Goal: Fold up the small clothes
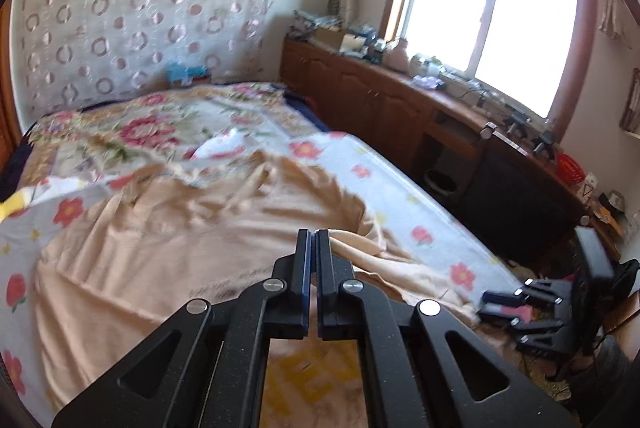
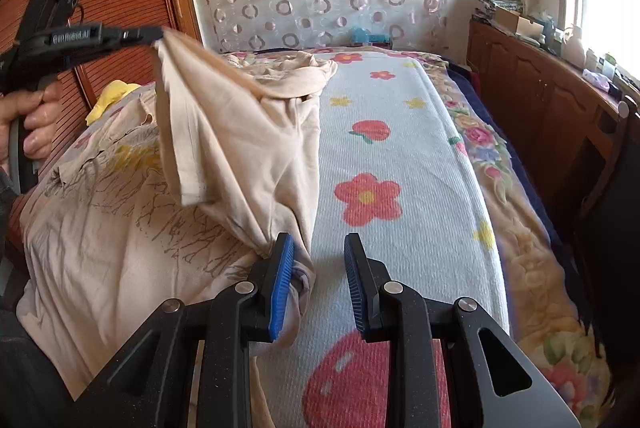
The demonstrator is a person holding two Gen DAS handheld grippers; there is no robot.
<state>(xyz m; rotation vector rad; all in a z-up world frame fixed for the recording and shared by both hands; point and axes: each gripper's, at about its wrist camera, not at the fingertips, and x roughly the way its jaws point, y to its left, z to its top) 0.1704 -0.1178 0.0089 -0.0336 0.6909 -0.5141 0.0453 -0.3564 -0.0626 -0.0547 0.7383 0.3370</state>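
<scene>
On bed (image 2: pixel 400 156): left tool (image 2: pixel 158 34) clenched on shirt (image 2: pixel 224 132) sleeve (pads hidden); right tool (image 2: pixel 318 280) released.

Two close wrist views down across one bed (image 1: pixel 400 180), shared beige shirt (image 2: pixel 240 132).

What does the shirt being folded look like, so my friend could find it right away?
Start at the big bed with the white flowery cover. On its left side lies the beige T-shirt, one sleeve lifted by the left gripper. Unlike the bright flowers around it, it is plain tan with scribbly dark lines and yellow letters on it.
</scene>
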